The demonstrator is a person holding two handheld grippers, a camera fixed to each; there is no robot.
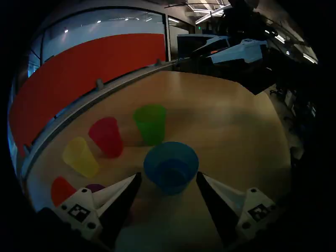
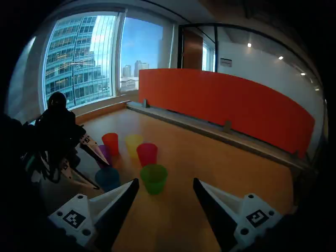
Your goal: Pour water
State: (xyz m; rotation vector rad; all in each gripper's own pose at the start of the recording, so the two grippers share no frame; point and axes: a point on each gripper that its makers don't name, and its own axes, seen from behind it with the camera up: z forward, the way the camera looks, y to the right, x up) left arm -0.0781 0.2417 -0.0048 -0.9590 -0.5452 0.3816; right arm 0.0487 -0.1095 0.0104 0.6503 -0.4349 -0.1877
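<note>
Left gripper (image 1: 168, 178) is wide open. The blue cup (image 1: 171, 166) stands between its fingertips at lower centre; can't tell if they touch. Green cup (image 1: 150, 124), red cup (image 1: 106, 136) and yellow cup (image 1: 80, 156) stand behind, centre-left, on the wooden table (image 1: 235, 126). Right gripper (image 2: 165, 181) is wide open and holds nothing, with the green cup just ahead.

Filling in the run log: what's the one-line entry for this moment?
task: pour water | left claw: open, lined up on blue cup, not gripping | right claw: open, empty, green cup ahead
</note>
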